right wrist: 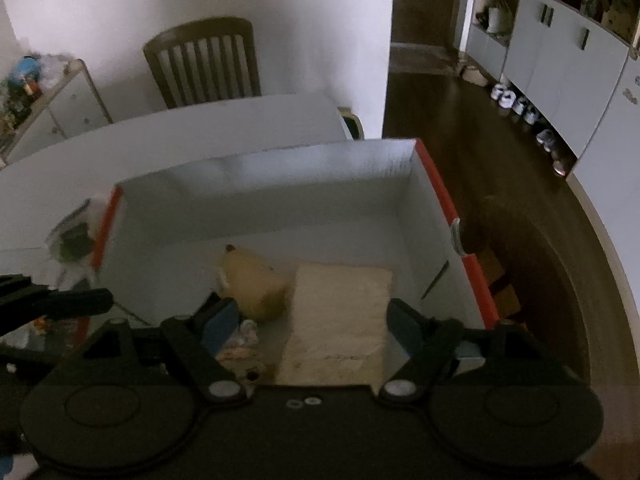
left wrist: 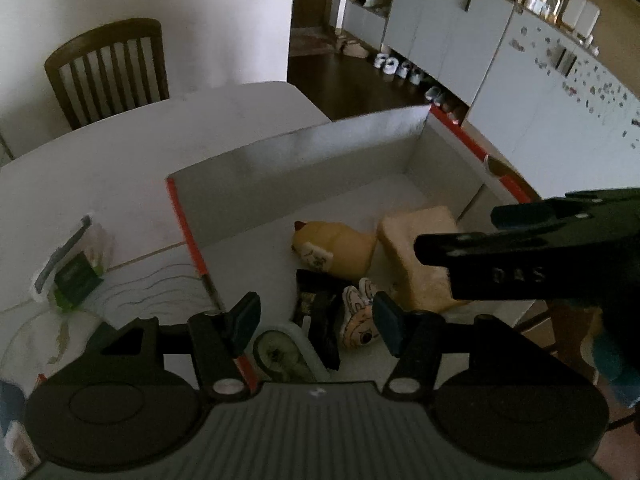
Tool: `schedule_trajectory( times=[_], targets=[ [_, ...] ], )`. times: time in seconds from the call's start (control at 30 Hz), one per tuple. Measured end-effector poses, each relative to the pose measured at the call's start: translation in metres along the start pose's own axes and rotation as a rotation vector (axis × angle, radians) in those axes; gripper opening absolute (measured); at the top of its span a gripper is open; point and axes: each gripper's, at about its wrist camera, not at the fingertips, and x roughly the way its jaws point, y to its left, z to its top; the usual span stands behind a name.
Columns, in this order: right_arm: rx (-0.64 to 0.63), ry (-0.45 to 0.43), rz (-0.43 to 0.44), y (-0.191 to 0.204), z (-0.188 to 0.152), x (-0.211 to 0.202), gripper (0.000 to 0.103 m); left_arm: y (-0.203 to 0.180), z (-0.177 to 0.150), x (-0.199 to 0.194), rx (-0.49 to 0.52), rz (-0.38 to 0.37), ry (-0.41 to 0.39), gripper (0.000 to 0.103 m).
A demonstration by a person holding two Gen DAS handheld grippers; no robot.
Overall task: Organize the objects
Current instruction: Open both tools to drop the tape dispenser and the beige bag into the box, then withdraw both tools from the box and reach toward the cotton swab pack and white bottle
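Here we begin with our left gripper [left wrist: 316,322]: its jaws stand wide apart and hold nothing, and it hangs over the near corner of the box [left wrist: 320,148], just above a dark packet [left wrist: 316,316] and a small cartoon figure [left wrist: 360,322]. One of its fingers [left wrist: 242,320] stands right over the red edge of the box wall. Our right gripper [right wrist: 316,324] is also spread wide and empty, above the beige block [right wrist: 340,320], with the yellow soft toy [right wrist: 252,284] just beside that block.

So the task's things lie mostly inside the box already. One clear bag with a green packet [left wrist: 74,268] lies outside, on the white table [left wrist: 120,160], near the left wall of the box.

What could go wrong, in our judgement: if we lower the left gripper as it is, the finger may catch the cardboard wall and push or tilt the box. The two grippers are close together, so they may knock each other. The box also reaches the table edge on the right side, and a hard push could slide it toward the floor. The bag looks thin and slippery; a shallow pinch may lose it.
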Motion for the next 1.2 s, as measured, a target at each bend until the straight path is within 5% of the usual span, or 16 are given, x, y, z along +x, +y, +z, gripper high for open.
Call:
schedule_trajectory(
  times=[0.7,1.2],
  targets=[
    [-0.008,-0.085,0.032,0.055,-0.021,-0.074,0.084,0.052,-0.025,-0.077,-0.007,-0.07,-0.112,0.061],
    [-0.036,-0.153,0.054,0.134,-0.04,-0.083,0.1,0.131,-0.069,-0.12,0.01,-0.081,-0.157,0.082]
  ],
)
